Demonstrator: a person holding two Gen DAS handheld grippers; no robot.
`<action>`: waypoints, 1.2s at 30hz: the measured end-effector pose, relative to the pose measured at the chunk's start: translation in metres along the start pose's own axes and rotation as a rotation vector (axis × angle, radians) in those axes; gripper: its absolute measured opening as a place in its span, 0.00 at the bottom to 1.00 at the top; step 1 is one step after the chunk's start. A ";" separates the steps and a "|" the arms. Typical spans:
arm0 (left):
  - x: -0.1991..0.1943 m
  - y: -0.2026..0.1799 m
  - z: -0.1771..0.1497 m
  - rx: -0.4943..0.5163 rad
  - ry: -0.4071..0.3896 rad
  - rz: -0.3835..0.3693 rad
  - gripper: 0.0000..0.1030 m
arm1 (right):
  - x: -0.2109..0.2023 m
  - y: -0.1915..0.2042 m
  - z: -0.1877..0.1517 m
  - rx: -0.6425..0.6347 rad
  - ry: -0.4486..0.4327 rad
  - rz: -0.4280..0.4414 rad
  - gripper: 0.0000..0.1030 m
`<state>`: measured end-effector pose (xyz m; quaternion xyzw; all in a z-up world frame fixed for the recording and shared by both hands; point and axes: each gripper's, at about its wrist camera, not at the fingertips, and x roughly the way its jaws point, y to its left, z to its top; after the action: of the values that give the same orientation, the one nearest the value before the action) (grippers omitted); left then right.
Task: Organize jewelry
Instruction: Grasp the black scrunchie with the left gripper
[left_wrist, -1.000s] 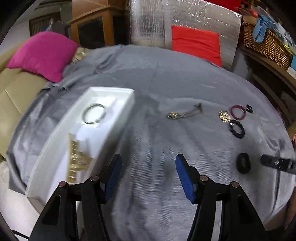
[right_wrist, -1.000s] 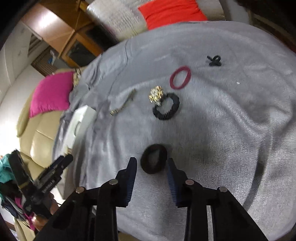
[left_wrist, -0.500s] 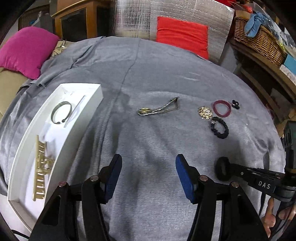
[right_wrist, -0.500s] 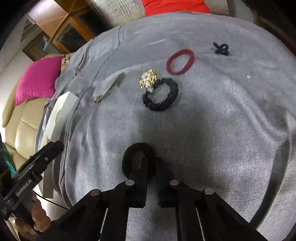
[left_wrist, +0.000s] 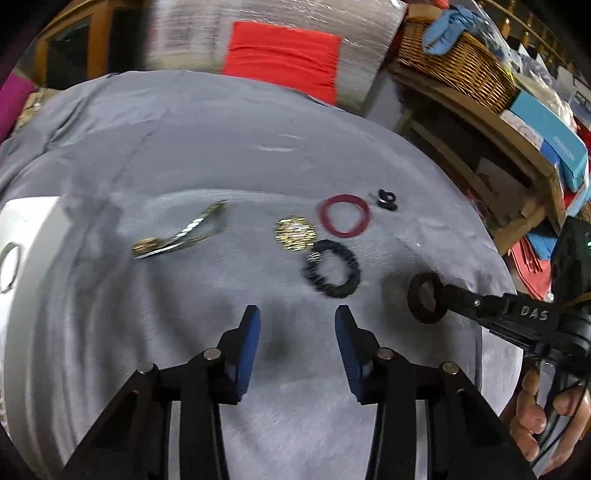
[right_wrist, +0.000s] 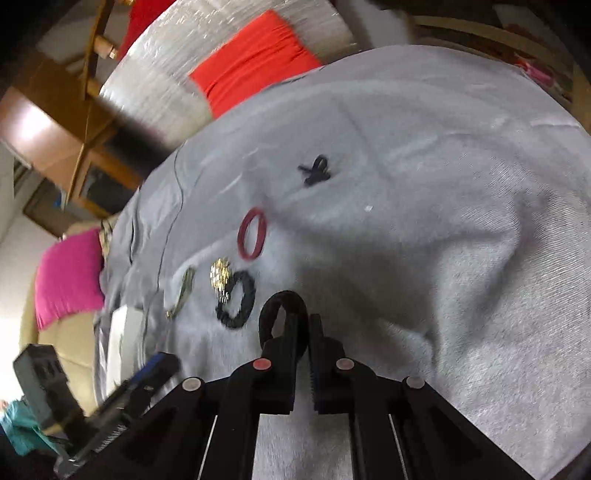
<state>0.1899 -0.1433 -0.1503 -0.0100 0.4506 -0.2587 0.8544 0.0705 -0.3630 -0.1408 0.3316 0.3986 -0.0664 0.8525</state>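
Note:
My right gripper (right_wrist: 304, 325) is shut on a thick black hair ring (right_wrist: 282, 310), held just above the grey cloth; the left wrist view shows that ring (left_wrist: 424, 297) at the right. My left gripper (left_wrist: 297, 325) hovers over bare cloth, its jaws closing with nothing between them. Beyond it lie a black beaded scrunchie (left_wrist: 332, 269), a gold brooch (left_wrist: 295, 233), a red band (left_wrist: 345, 215), a small black clip (left_wrist: 386, 195) and a metal hair clip (left_wrist: 181, 236). The white tray (left_wrist: 26, 229) sits at the left edge with a bracelet (left_wrist: 9, 267) in it.
A wicker basket (left_wrist: 454, 55) and boxes on wooden shelves (left_wrist: 546, 140) crowd the right side. A red cushion (left_wrist: 284, 55) leans at the back and a pink cushion (right_wrist: 68, 277) lies on the sofa. A person's hand (left_wrist: 546, 417) grips the right tool.
The right gripper closed on the black hair ring, lifted it and rolled. The left gripper swung right, away from the tray toward the loose pieces, and its jaws narrowed.

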 end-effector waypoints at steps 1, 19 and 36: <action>0.005 -0.003 0.002 0.004 0.003 -0.014 0.41 | -0.002 -0.001 0.002 0.003 -0.008 0.007 0.06; 0.061 -0.020 0.028 0.050 0.062 0.037 0.29 | 0.008 -0.010 0.015 0.025 0.000 0.012 0.06; 0.049 -0.026 0.012 0.095 0.099 0.014 0.07 | 0.031 -0.012 0.006 0.044 0.101 0.005 0.10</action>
<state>0.2107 -0.1904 -0.1747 0.0464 0.4795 -0.2738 0.8324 0.0904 -0.3719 -0.1663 0.3542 0.4385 -0.0561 0.8241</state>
